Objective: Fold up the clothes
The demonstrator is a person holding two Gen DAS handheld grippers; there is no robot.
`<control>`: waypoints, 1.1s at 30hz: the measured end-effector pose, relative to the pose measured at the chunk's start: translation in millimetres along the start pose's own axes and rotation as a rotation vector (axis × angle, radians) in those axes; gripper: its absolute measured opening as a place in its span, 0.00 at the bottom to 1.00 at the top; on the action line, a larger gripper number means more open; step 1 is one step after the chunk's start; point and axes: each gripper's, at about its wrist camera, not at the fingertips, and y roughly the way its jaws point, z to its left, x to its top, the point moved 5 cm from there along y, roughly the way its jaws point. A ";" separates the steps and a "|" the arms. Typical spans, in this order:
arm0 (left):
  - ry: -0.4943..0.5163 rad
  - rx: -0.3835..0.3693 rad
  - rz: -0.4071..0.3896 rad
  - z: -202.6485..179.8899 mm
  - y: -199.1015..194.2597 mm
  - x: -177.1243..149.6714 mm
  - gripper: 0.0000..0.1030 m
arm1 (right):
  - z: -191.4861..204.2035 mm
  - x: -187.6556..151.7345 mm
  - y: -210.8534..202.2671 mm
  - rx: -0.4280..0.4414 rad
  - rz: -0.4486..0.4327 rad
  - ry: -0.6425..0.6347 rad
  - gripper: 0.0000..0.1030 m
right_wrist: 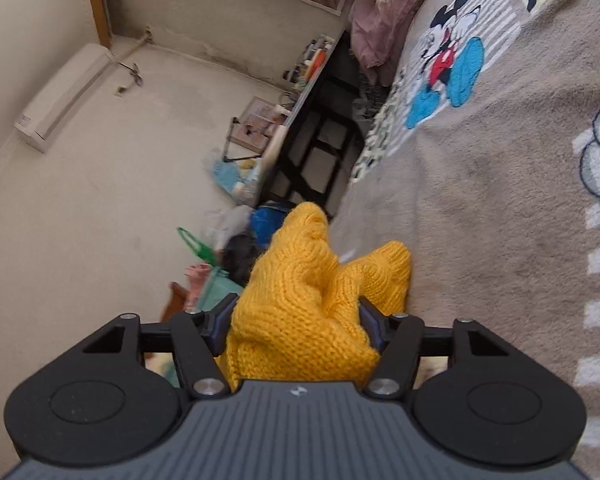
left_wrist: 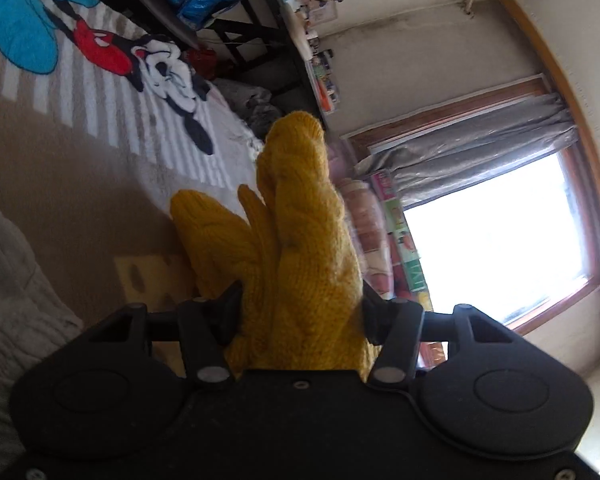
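A mustard-yellow cable-knit garment (left_wrist: 300, 208) is bunched between the black fingers of my left gripper (left_wrist: 300, 300), which is shut on it. The knit rises in thick folds in front of the camera and hides the fingertips. In the right wrist view another bunch of the same yellow knit (right_wrist: 300, 268) fills the jaws of my right gripper (right_wrist: 298, 308), also shut on it. Both handfuls hang just above a beige plush blanket (right_wrist: 500, 208) on the bed. The rest of the garment is out of view.
The blanket carries a Mickey Mouse print (left_wrist: 156, 68) and white stripes. A grey knit piece (left_wrist: 8, 288) lies at the left edge. A black desk (right_wrist: 320, 148) with clutter stands beside the bed, with bags (right_wrist: 236, 240) below. A bright window (left_wrist: 496, 240) has a grey curtain.
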 end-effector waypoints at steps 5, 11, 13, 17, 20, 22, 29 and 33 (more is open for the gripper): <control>0.085 0.110 0.041 -9.5 2.8 -12.6 0.75 | -10.9 0.2 -6.8 -0.174 -0.029 -0.078 0.72; 0.041 0.166 -0.001 -3.8 -8.4 -21.5 0.58 | -16.9 -2.1 -40.0 -0.204 -0.051 -0.071 0.79; 0.012 0.187 -0.018 -1.7 -14.7 -25.2 0.53 | -17.0 -8.2 -37.5 -0.200 -0.011 -0.074 0.78; -0.010 0.230 -0.040 -1.7 -21.5 -28.6 0.50 | -7.0 -23.9 -32.8 -0.220 0.026 -0.130 0.72; 0.017 0.226 -0.023 -4.5 -17.6 -27.3 0.56 | -1.2 -23.6 -33.3 -0.271 0.049 -0.168 0.72; -0.011 0.196 -0.033 -7.7 -22.7 -25.1 0.61 | 5.3 -22.0 -40.5 -0.296 0.050 -0.202 0.72; 0.147 0.218 -0.103 -56.9 -53.5 -44.9 0.80 | 33.1 -32.6 -115.2 -0.308 0.080 -0.298 0.76; 0.149 0.183 -0.107 -67.6 -83.5 -59.9 0.80 | 49.0 -52.5 -179.0 -0.308 0.078 -0.304 0.77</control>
